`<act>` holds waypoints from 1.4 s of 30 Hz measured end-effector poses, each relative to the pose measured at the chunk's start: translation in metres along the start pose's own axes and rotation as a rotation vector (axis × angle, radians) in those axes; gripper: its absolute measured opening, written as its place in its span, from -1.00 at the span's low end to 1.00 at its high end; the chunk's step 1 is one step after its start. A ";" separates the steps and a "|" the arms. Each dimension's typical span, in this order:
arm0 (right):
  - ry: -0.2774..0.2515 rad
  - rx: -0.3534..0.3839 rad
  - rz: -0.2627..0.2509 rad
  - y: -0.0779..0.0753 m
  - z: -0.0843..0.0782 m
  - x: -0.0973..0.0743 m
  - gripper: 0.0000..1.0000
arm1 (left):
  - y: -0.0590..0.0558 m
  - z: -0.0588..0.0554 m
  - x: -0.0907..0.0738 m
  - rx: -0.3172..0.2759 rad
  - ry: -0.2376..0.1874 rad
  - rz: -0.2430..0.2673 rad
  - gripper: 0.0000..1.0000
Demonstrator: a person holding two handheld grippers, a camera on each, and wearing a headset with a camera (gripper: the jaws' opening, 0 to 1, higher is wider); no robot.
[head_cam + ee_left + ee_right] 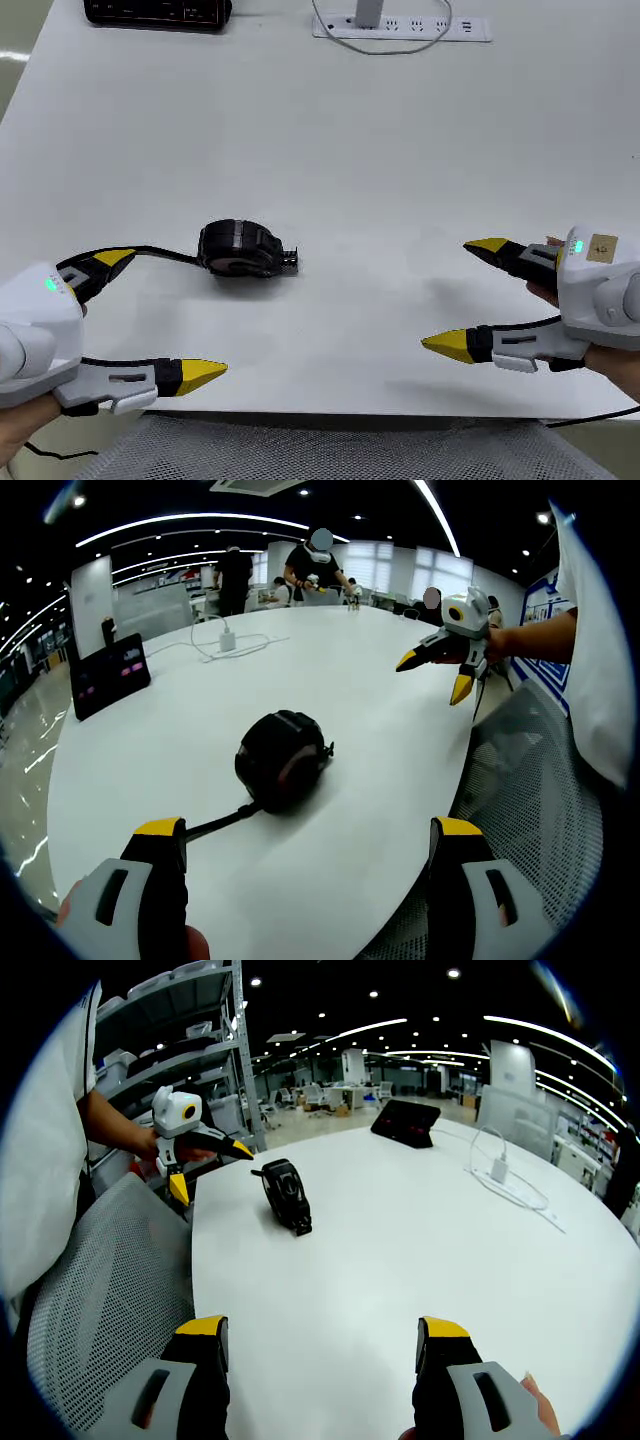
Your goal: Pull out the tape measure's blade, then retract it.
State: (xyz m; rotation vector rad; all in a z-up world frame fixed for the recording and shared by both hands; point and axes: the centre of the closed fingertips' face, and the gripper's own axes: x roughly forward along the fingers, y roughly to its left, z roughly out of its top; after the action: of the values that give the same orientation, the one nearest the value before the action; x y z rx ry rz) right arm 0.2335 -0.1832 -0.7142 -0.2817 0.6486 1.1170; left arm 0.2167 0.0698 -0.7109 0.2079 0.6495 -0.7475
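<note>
On the table in front of you, the tape measure lies left of centre, nearer the front edge than the back. Its strap trails left toward your left gripper, which is near it at the front left, while your right gripper is well apart from it at the front right. Along the far edge, well behind the tape measure, a tablet lies to the left and a power strip with a cable looped in front of it lies to the right. A chair seat sits below the table's front edge, between you and the table.
</note>
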 end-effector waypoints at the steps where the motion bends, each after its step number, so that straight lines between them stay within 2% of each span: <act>1: -0.004 0.004 -0.001 0.000 0.000 0.000 0.51 | 0.001 0.000 0.000 0.004 -0.002 0.000 0.98; 6: -0.008 0.010 -0.012 0.000 -0.003 -0.001 0.53 | 0.002 0.001 0.001 0.019 -0.001 0.000 0.98; 9: 0.014 0.014 -0.010 0.000 -0.009 -0.001 0.54 | 0.003 0.002 0.000 0.025 -0.004 0.000 0.98; 22: 0.013 0.008 -0.005 0.003 -0.008 -0.002 0.57 | 0.008 0.001 -0.005 0.033 -0.011 0.014 0.98; 26: 0.017 0.007 -0.006 0.003 -0.009 -0.003 0.58 | 0.011 0.000 -0.006 0.049 -0.004 0.037 0.98; 28: 0.019 0.008 -0.008 0.002 -0.010 -0.004 0.59 | 0.007 -0.004 -0.005 0.035 0.013 0.010 0.98; 29: 0.019 0.008 -0.007 0.002 -0.010 -0.004 0.59 | 0.008 -0.004 -0.005 0.053 0.012 0.023 0.98; 31: 0.021 0.007 -0.008 0.001 -0.011 -0.005 0.59 | 0.006 -0.006 -0.005 0.060 0.021 0.014 0.98; 34: 0.021 0.007 -0.007 0.001 -0.011 -0.005 0.58 | 0.007 -0.006 -0.005 0.053 0.015 0.016 0.98; 35: 0.023 0.007 -0.007 0.001 -0.011 -0.005 0.58 | 0.005 -0.006 -0.005 0.023 0.010 0.004 0.98; 42: 0.026 0.009 -0.004 0.002 -0.012 -0.006 0.57 | 0.005 -0.005 -0.006 0.021 0.005 0.002 0.98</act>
State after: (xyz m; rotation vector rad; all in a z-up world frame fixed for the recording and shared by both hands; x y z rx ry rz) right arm 0.2257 -0.1930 -0.7202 -0.2904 0.6760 1.1074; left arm 0.2141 0.0791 -0.7114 0.2301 0.6464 -0.7524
